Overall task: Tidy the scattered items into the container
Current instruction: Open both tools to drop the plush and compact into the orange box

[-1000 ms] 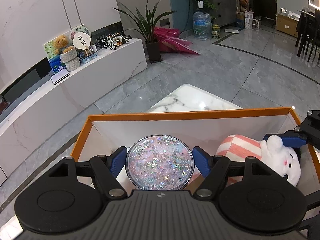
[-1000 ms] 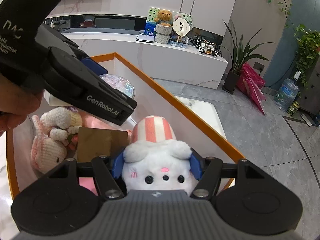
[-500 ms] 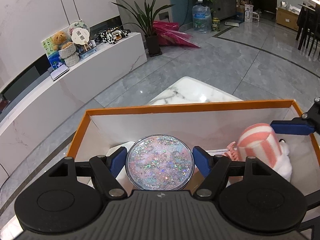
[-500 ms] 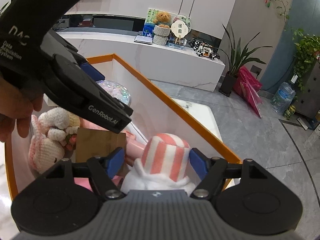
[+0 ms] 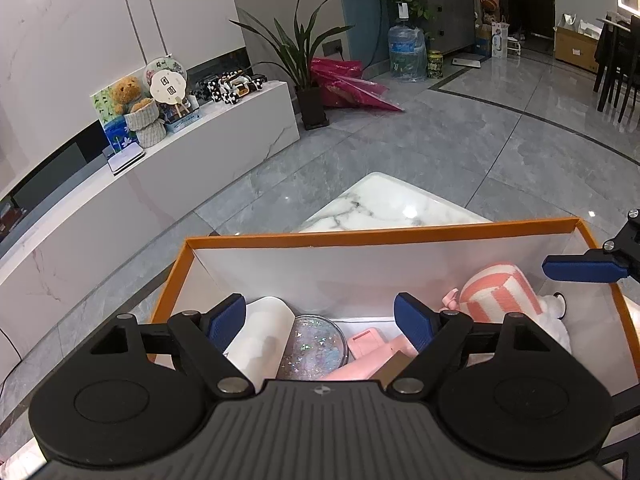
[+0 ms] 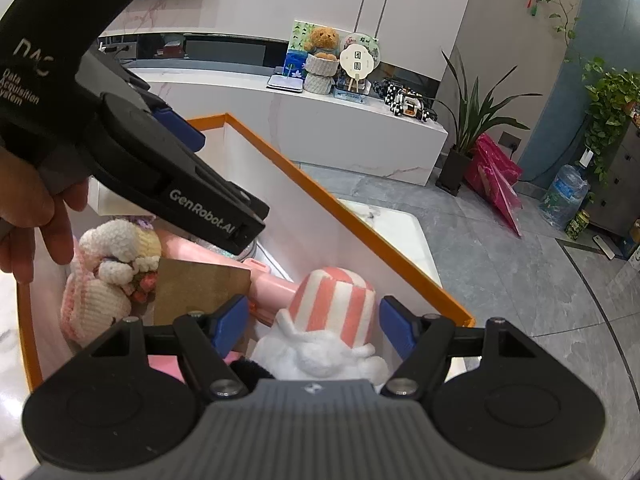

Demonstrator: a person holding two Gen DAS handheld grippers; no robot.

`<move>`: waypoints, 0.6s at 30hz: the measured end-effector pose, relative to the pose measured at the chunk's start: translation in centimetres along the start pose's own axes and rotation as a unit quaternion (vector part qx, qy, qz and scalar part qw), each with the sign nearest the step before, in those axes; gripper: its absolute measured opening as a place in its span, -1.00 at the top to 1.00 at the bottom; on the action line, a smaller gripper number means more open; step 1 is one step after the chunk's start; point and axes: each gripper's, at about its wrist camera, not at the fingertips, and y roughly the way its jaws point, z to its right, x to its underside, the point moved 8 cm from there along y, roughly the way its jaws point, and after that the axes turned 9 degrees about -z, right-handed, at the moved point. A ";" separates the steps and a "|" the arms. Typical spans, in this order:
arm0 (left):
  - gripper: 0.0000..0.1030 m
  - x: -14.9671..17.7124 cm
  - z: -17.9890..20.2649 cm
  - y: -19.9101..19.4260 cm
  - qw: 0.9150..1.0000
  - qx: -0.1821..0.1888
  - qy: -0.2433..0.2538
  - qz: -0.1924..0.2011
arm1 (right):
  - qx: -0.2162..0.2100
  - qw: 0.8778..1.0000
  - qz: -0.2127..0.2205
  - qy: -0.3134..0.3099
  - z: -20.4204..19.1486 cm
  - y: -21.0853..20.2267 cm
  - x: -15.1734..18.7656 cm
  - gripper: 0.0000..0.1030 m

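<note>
The orange-rimmed white box [image 5: 380, 237] [image 6: 320, 190] holds the items. My left gripper [image 5: 320, 318] is open above it. Below it the round glitter disc [image 5: 316, 346] lies in the box, free of the fingers, between a white piece [image 5: 260, 336] and a pink flat item [image 5: 370, 354]. My right gripper [image 6: 314, 322] is open over the white plush with the pink-striped hat [image 6: 334, 312] [image 5: 500, 296], which lies in the box, free of the fingers. A crocheted pink and white bunny [image 6: 104, 272] and a brown card [image 6: 196, 288] also lie in the box.
The box stands on a white marble table [image 5: 384, 204]. The left gripper's body [image 6: 152, 160] and a hand cross the right wrist view over the box. A low white cabinet [image 5: 160, 168] with toys stands behind, grey floor beyond.
My left gripper opened and the glitter disc dropped into the box. My right gripper opened wider and the striped-hat plush now lies lower in the box.
</note>
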 end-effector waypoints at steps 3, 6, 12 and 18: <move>-0.87 -0.1 0.0 -0.5 1.000 0.001 0.000 0.004 | 0.001 1.000 0.004 -0.002 0.0 -0.3 -0.3 -0.45; -0.87 -0.4 -0.1 -1.1 1.000 0.000 -0.002 0.009 | 0.003 1.000 0.007 -0.003 0.0 -0.8 -0.5 -0.45; -0.87 -0.8 -0.5 -2.4 1.000 -0.001 -0.006 0.020 | 0.008 1.000 0.014 -0.006 -0.1 -1.6 -1.0 -0.45; -0.87 -1.0 -1.3 -4.1 0.999 -0.009 -0.009 0.031 | 0.012 1.000 0.022 -0.009 -0.1 -2.5 -2.0 -0.45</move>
